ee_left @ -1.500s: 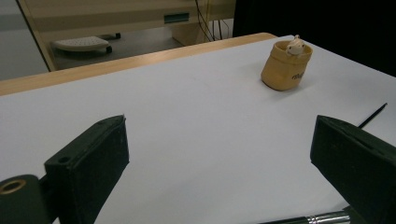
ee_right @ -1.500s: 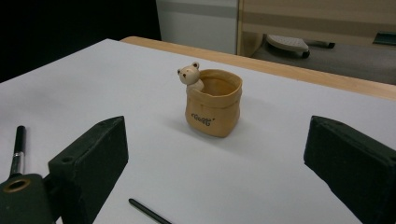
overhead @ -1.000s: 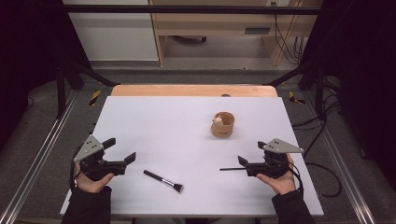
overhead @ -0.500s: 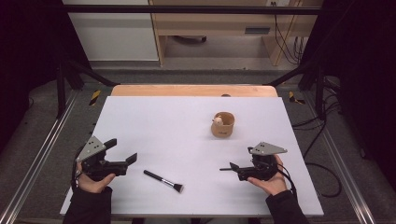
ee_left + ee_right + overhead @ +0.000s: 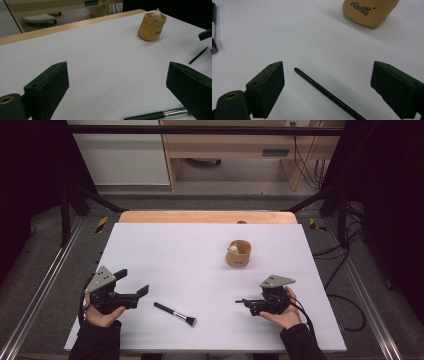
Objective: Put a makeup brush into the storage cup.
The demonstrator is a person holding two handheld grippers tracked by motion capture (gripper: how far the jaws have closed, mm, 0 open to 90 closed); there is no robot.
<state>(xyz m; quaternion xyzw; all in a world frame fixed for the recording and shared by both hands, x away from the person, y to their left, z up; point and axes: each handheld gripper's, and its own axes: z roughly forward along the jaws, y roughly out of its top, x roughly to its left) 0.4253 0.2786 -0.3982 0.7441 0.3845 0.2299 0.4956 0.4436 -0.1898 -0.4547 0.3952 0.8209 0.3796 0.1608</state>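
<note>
Stock on my table, left to right. Left gripper (image 5: 134,284): jaws spread, nothing between the pads; I hold it off the white table (image 5: 175,250). Makeup brush (image 5: 175,314): lies flat just ahead of those jaws and a little to their right side, its black handle and silver ferrule crossing below the right jaw in the left gripper view (image 5: 160,114); untouched. Right gripper (image 5: 239,301): jaws wide, just been closing a little, low over a thin black stick (image 5: 325,94) that runs between them without touching either pad; no pinch yet. Tan cup (image 5: 238,254): stands upright well beyond both sets of jaws, dark script on its side (image 5: 369,11). Contents: one small pale animal figure (image 5: 157,15) peeking over the rim; nothing else that I can make out inside.

Progress, as I judge it: early. Neither brush nor stick is lifted, and neither is in the cup. Gripping the stick is the step in hand; the rest is left.
</note>
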